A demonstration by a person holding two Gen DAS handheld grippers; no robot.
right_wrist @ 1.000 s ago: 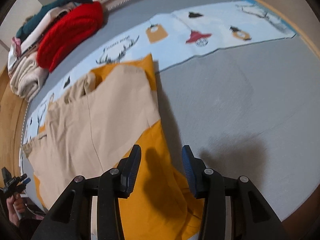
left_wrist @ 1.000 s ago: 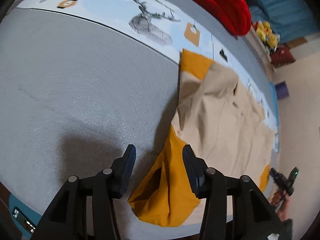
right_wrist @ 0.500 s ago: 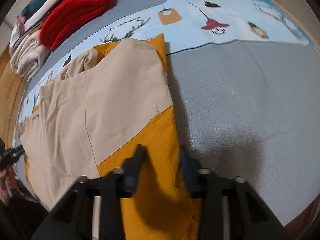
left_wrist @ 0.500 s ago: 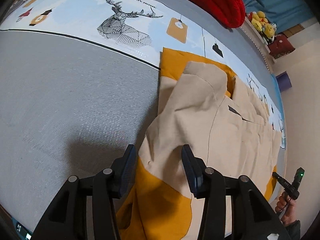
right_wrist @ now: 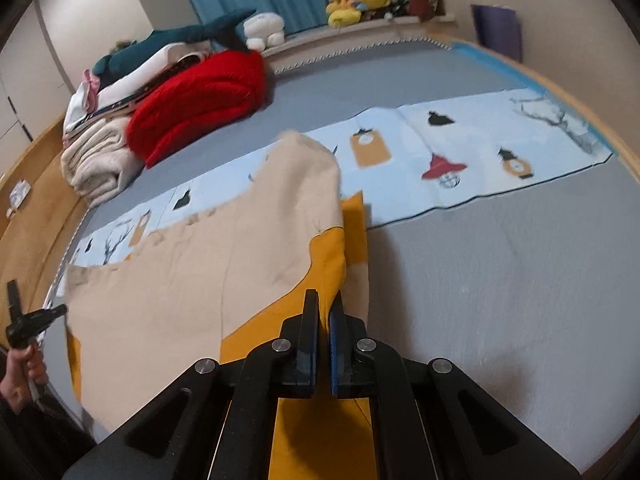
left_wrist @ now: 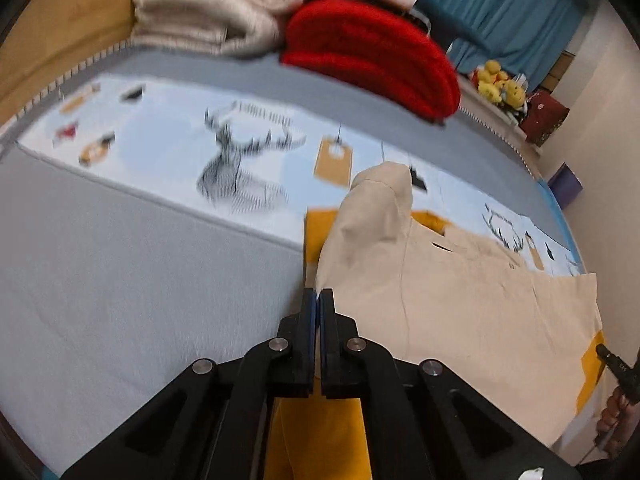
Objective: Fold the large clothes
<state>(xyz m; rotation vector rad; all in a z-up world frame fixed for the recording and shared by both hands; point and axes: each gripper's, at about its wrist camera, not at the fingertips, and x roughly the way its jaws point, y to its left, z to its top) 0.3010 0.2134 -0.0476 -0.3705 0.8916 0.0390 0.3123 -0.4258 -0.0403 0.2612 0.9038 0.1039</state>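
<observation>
1. Your left gripper [left_wrist: 319, 300] has its jaws shut, with the garment [left_wrist: 460, 300] bunched right at the tips and its mustard edge passing under them. I judge they hold that edge, though blur and the jaws themselves hide the pinch.
2. Your right gripper [right_wrist: 324, 304] has its jaws nearly together on the mustard edge [right_wrist: 328, 264] of the same garment, which rises straight to them.
3. The garment lies across the bed [right_wrist: 500, 300], partly on the grey cover and partly over the printed blue strip [right_wrist: 460, 148]. Its near side edge is lifted into a soft ridge.
4. Risk: both pinches sit at the very edge of thin cloth. Pull unevenly and one side slips out, dropping the fold crooked.
5. Risk: the far end of the ridge is already peaked and humped. Carry it over quickly and that hump will set into a crease or double under.
6. Risk: the garment may drag the loose printed strip with it.
7. Materials: the garment is a limp beige weave with mustard panels and a straight seam, matte and quick to wrinkle. The grey cover looks finely textured and grippy. Beyond it, the red knit [right_wrist: 200, 96] is thick and ribbed, and the cream blanket [left_wrist: 216, 12] is plush and rolled.
</observation>
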